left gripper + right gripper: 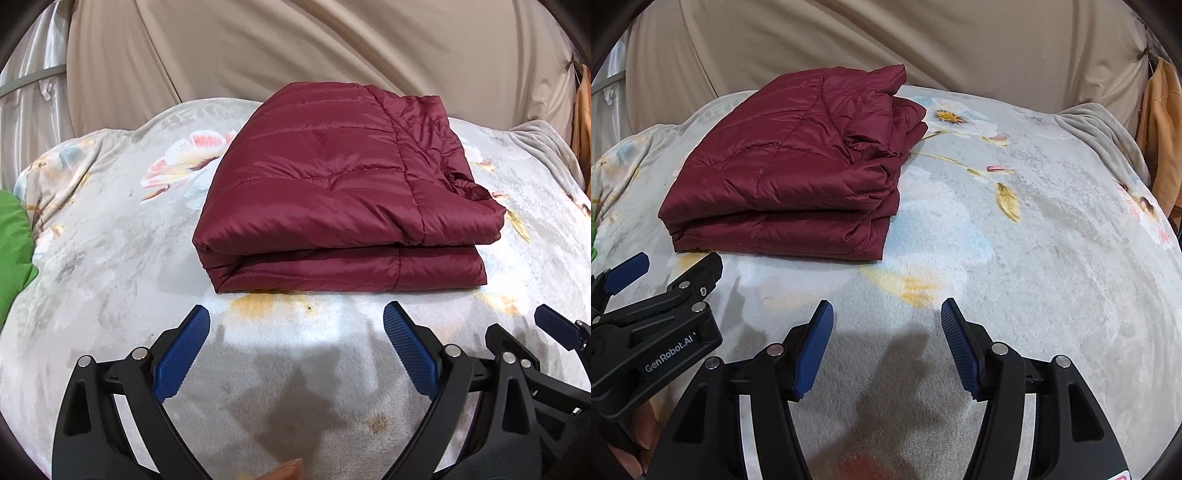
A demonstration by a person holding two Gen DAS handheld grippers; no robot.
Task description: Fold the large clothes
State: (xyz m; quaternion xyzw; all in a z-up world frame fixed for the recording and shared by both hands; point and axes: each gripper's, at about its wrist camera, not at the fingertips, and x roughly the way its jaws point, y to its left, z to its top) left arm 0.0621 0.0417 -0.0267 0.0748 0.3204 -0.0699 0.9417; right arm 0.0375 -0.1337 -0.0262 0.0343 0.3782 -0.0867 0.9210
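Note:
A maroon quilted jacket (332, 192) lies folded in a neat rectangle on a floral grey blanket (110, 229). It also shows in the right wrist view (786, 173) at the upper left. My left gripper (297, 317) is open and empty, hovering just in front of the jacket's near edge. My right gripper (886, 314) is open and empty, in front of and to the right of the jacket. The right gripper shows at the right edge of the left wrist view (554, 325), and the left gripper at the left of the right wrist view (665, 273).
A green cloth (14, 254) lies at the left edge of the blanket. A beige curtain (295, 44) hangs behind. An orange garment (1160, 129) hangs at the right. The blanket spreads wide to the right of the jacket (1034, 240).

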